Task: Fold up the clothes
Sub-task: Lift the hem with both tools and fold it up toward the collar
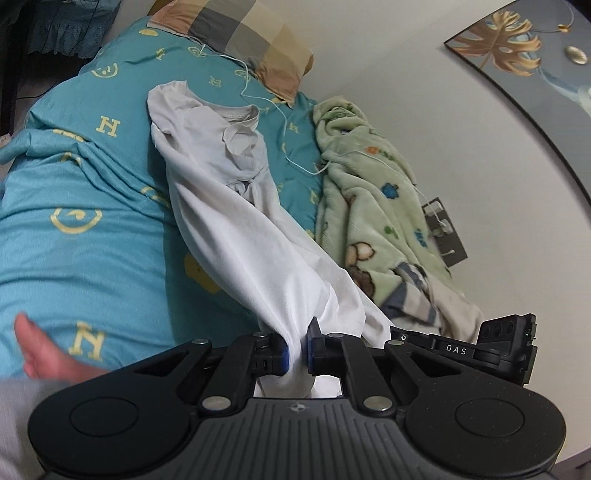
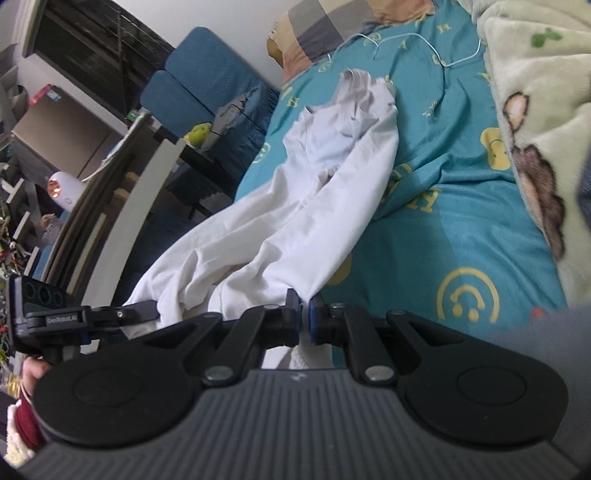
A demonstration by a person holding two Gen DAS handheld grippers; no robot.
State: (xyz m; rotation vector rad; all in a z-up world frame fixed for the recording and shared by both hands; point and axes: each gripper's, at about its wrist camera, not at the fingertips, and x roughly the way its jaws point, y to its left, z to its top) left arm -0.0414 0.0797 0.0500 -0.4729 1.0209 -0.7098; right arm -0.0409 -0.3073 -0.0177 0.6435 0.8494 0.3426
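A white T-shirt (image 1: 236, 221) stretches from the teal bedsheet (image 1: 92, 240) up toward me, its collar lying far up the bed. My left gripper (image 1: 297, 349) is shut on one bunched edge of the shirt, with cloth pinched between the blue pads. In the right wrist view the same white T-shirt (image 2: 317, 206) hangs in folds, and my right gripper (image 2: 303, 314) is shut on another edge of it. The left gripper (image 2: 147, 312) shows at the left of that view, clamped on the shirt's hem. The right gripper's body (image 1: 461, 349) appears at the right of the left wrist view.
A green patterned fleece blanket (image 1: 373, 206) lies bunched along the wall side of the bed. A checked pillow (image 1: 236, 33) sits at the head, with a white cable (image 1: 280, 110) trailing across the sheet. A person's bare foot (image 1: 40, 350) rests on the sheet. Shelves and a blue chair (image 2: 207, 85) stand beside the bed.
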